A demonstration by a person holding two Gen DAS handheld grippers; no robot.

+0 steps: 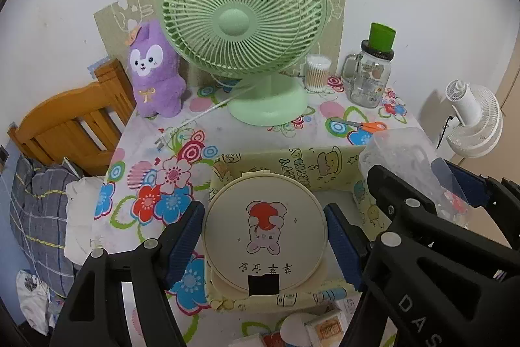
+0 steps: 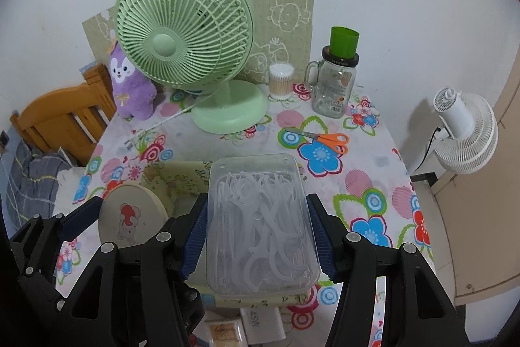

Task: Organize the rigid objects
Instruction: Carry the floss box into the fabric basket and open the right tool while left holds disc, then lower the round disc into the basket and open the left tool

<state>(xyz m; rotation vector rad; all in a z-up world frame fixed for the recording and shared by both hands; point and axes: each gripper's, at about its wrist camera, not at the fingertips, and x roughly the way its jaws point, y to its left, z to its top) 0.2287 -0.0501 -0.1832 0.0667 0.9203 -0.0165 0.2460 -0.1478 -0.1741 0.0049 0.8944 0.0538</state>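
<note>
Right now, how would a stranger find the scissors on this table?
Start from the big green fan at the table's back. To its right stands a glass jar; in front of it lie the scissors, flat on the flowered cloth, the only thing with orange handles.

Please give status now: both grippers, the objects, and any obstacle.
Left hand-held gripper shut on round case. Right hand-held gripper shut on clear floss box. Both over yellow storage box. Nothing in the way.
</note>
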